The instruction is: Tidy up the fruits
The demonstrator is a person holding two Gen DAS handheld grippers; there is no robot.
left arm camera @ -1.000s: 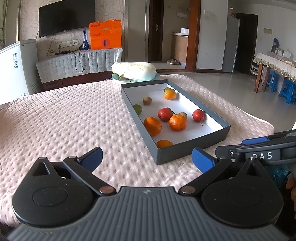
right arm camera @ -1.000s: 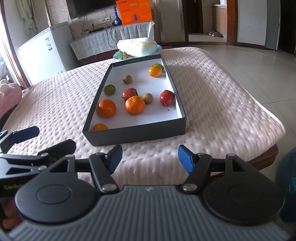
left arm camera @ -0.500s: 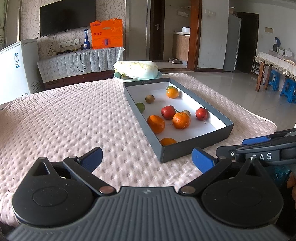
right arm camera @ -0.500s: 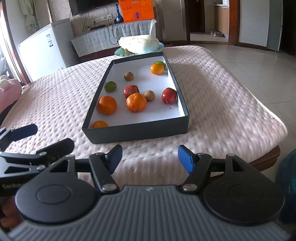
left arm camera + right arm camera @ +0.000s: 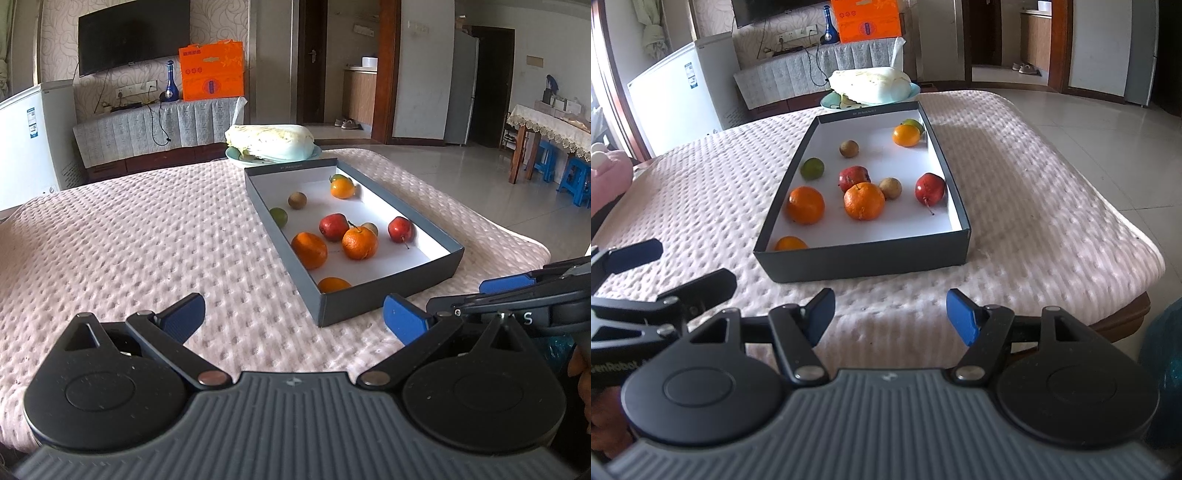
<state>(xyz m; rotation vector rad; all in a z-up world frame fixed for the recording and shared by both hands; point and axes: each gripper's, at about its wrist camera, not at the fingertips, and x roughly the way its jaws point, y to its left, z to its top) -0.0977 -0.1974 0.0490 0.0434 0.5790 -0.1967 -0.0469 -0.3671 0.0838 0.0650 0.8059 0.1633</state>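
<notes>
Both grippers' fingers spread wide, empty, fruits in tray ahead

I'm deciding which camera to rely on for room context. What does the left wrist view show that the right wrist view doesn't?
Only the left wrist view shows the lace-covered side table and blue plastic stools. Only the right wrist view shows the pink plush toy. Both show the dark grey box of fruit, the pale cabbage behind it, and both open grippers: left gripper, right gripper.
</notes>
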